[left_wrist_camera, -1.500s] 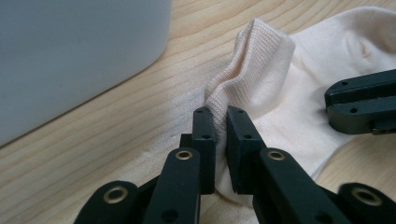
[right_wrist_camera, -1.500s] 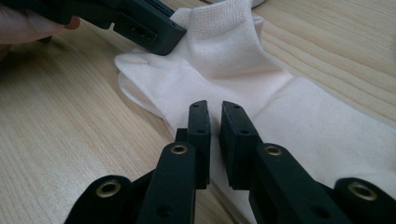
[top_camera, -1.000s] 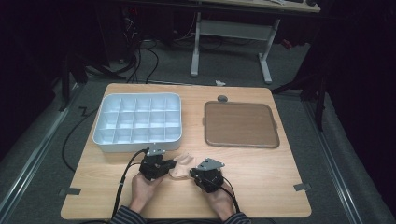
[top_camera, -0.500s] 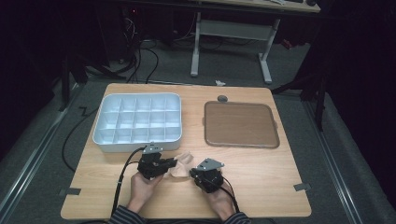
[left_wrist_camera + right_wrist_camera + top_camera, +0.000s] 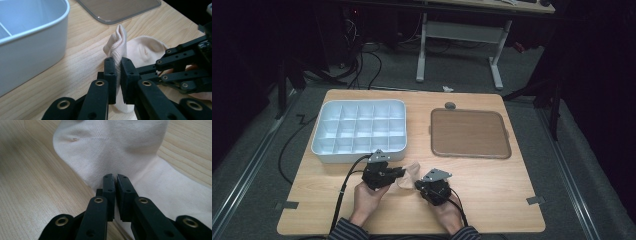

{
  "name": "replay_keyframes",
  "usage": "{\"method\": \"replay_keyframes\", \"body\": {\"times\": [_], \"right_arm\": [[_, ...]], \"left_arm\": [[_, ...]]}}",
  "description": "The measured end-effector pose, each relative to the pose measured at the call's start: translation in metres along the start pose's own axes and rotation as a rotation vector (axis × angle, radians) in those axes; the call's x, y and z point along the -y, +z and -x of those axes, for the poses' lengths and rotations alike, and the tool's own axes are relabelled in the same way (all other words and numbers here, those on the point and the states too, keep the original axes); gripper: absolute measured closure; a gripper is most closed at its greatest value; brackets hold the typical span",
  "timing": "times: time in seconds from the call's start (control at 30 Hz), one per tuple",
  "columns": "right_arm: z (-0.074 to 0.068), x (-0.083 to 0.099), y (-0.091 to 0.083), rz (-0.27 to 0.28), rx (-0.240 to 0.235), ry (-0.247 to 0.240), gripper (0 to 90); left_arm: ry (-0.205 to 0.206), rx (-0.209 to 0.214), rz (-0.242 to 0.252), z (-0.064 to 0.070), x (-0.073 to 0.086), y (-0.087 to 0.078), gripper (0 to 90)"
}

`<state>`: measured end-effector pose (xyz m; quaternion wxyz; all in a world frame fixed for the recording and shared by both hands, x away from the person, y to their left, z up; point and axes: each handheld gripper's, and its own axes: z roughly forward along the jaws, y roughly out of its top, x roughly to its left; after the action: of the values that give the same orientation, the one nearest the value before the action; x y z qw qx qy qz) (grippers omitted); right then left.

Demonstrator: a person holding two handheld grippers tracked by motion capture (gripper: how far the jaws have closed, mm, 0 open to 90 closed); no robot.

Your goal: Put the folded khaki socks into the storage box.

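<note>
A cream sock (image 5: 408,174) lies on the wooden table (image 5: 492,200) near its front edge, between my two grippers. My left gripper (image 5: 398,173) is shut on a raised fold of the sock (image 5: 140,48), and the ribbed cloth stands up between its jaws (image 5: 118,60). From the right, my right gripper (image 5: 418,185) is shut on a flat edge of the sock (image 5: 112,147), with thin cloth pinched at its tips (image 5: 115,176). In the left gripper view the right gripper (image 5: 175,65) sits close on the right.
A white compartment tray (image 5: 327,150) stands at the back left, its wall (image 5: 37,32) close to my left gripper. A flat brown tray (image 5: 469,132) lies at the back right. A small grey round thing (image 5: 450,105) sits behind it.
Both grippers stay on the sock near the front edge. The left hand has shifted only slightly.
</note>
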<state>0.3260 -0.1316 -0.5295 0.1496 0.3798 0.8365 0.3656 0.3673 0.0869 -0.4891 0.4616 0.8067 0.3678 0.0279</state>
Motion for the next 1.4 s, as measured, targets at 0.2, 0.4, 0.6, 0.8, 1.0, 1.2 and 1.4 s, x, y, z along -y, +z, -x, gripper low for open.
{"method": "replay_keyframes", "body": {"times": [0.2, 0.4, 0.6, 0.8, 1.0, 1.2, 1.4], "right_arm": [[-0.001, -0.003, 0.003, -0.005, -0.013, -0.008, 86.5], [-0.003, -0.008, 0.008, -0.009, -0.028, -0.018, 86.7], [-0.005, -0.011, 0.012, -0.002, -0.046, -0.011, 87.1], [-0.004, -0.013, 0.015, 0.004, -0.072, 0.004, 86.7], [-0.002, -0.013, 0.005, 0.045, -0.069, 0.009, 80.0], [0.006, -0.012, -0.021, 0.09, -0.024, 0.026, 77.6], [0.021, -0.003, -0.038, 0.097, 0.094, 0.053, 74.3]], "left_arm": [[0.003, 0.021, 0.006, 0.002, -0.005, -0.004, 84.6], [-0.002, 0.023, 0.021, 0.001, -0.006, -0.006, 84.8], [-0.008, 0.025, 0.038, 0.001, -0.007, -0.006, 84.9], [-0.005, 0.001, 0.022, 0.003, -0.007, -0.004, 85.0], [0.01, -0.017, -0.005, 0.003, -0.006, -0.003, 85.1], [0.008, -0.018, -0.009, 0.004, -0.006, -0.004, 85.1], [0.006, -0.016, -0.009, 0.005, -0.006, -0.003, 85.1]]}}
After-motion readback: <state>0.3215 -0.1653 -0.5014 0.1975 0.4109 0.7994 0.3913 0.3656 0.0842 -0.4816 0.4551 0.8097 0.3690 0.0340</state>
